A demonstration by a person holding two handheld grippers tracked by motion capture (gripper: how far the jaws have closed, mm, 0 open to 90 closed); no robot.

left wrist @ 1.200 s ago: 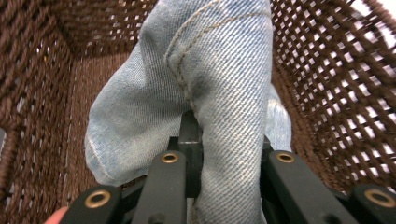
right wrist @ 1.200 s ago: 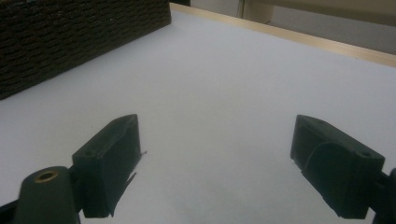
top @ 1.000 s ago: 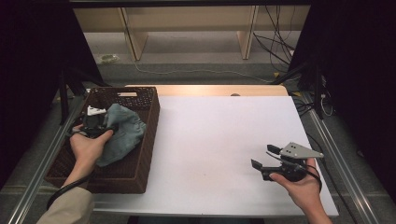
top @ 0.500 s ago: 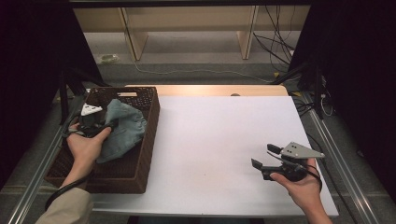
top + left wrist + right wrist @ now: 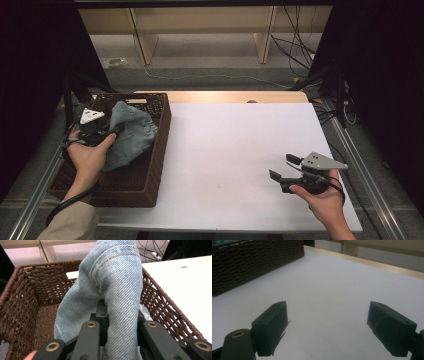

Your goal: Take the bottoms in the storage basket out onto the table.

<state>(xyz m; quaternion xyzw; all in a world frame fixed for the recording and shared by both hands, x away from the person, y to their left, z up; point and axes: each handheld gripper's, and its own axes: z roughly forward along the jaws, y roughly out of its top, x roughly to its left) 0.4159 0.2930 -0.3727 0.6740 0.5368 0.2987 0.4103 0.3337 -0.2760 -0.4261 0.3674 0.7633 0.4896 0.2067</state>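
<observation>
A light blue denim garment (image 5: 131, 132) is bunched up and lifted in the brown wicker basket (image 5: 155, 150) at the table's left. My left gripper (image 5: 109, 131) is shut on a fold of it. In the left gripper view the denim garment (image 5: 115, 282) rises between the two black jaws and hides their tips. My right gripper (image 5: 284, 168) is held low over the white table near its front right, open, with nothing between its fingers (image 5: 270, 327).
The basket's woven wall (image 5: 249, 262) stands far to the left in the right gripper view. The white tabletop (image 5: 240, 145) stretches between the two hands. A wooden edge (image 5: 235, 96) runs along the back, with cables (image 5: 300, 55) on the floor beyond.
My left gripper has moved toward the back of the basket and lifted, pulling the denim up with it. The right gripper has stayed in place.
</observation>
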